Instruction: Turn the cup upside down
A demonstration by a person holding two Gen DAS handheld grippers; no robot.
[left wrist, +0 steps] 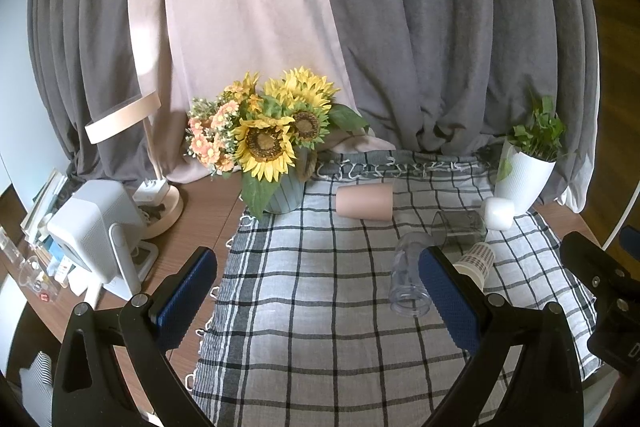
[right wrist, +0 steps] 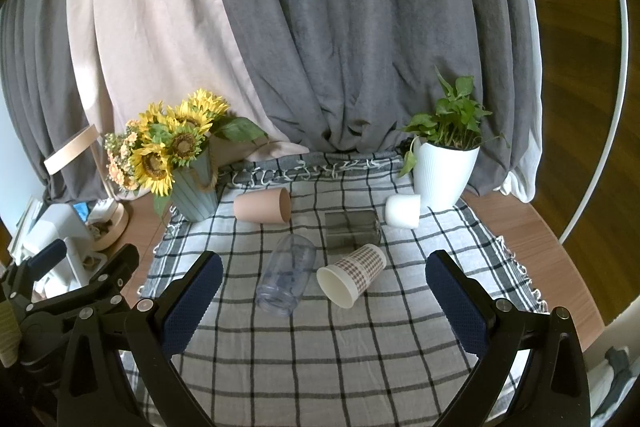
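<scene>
Five cups lie or sit on the checked cloth (right wrist: 320,347) that covers the table (right wrist: 532,227), all in the far half of the cloth. Nearest the middle, the paper cup (right wrist: 352,273) with a brown check pattern lies on its side, its open mouth turned toward the near edge; its inside looks white and bare. Just beside it on the left, the clear plastic cup (right wrist: 286,275) also lies on its side, mouth toward the near edge, with nothing visible inside. Just behind the paper cup a smoky square glass (right wrist: 352,227) lies on its side. Toward the far left corner of the cloth, the pink cup (right wrist: 262,205) lies on its side with its mouth facing right, hollow and bare as far as it shows. Toward the far right corner sits the white cup (right wrist: 403,210), tipped over close to the white ribbed pot (right wrist: 442,175), which holds a green leafy plant (right wrist: 452,119). At the far left corner of the cloth a grey-green vase (right wrist: 196,187) holds sunflowers (right wrist: 176,143) and small orange blooms.

The left gripper (left wrist: 318,293) hovers over the left part of the cloth, fingers spread wide with nothing between them. The right gripper (right wrist: 324,293) hangs above the near middle of the cloth, its fingers likewise parted and holding nothing.
</scene>
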